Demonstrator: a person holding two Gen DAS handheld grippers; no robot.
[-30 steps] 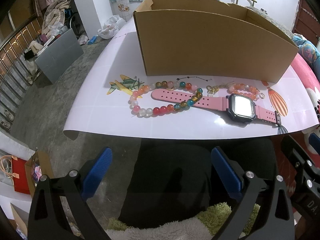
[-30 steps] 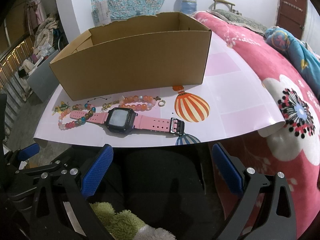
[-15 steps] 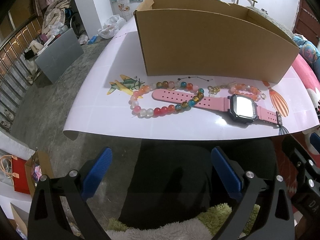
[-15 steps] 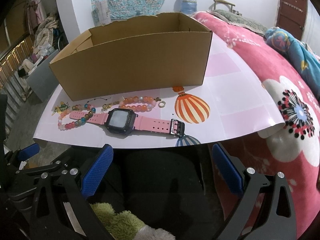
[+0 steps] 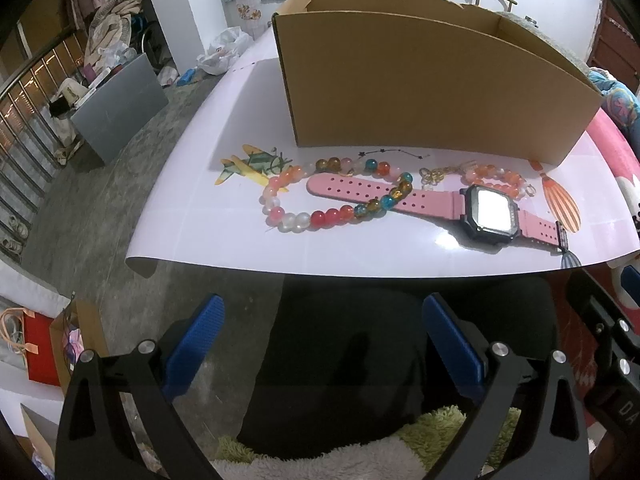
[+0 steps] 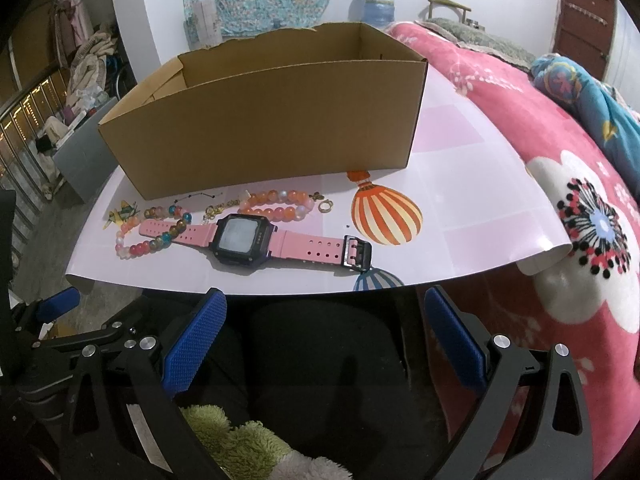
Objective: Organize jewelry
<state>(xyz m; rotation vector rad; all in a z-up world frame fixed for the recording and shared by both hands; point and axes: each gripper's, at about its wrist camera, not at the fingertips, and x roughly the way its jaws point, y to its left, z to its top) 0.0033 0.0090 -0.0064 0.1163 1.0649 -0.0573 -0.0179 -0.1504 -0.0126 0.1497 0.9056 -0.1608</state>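
Observation:
A pink-strapped digital watch [image 5: 486,210] [image 6: 240,238] lies on the white table sheet [image 5: 224,232], its strap threaded through a multicoloured bead bracelet [image 5: 320,218] [image 6: 150,244]. An orange bead bracelet [image 5: 496,174] [image 6: 280,204], a gold chain [image 5: 434,176] and a small gold ring [image 6: 325,207] lie behind it. An open cardboard box [image 5: 420,92] [image 6: 260,120] stands behind them. My left gripper [image 5: 320,340] and right gripper [image 6: 324,332] are open and empty, held below the table's front edge.
A pink flowered blanket [image 6: 580,208] lies right of the sheet. Grey concrete floor [image 5: 100,200] with a grey box [image 5: 120,108] is to the left. Dark clothing and a green fluffy item [image 6: 240,448] are under the grippers.
Both views have shifted slightly; the table items appear a little nearer and lower in the left wrist view. Nothing on the table has moved. Both grippers stay open.

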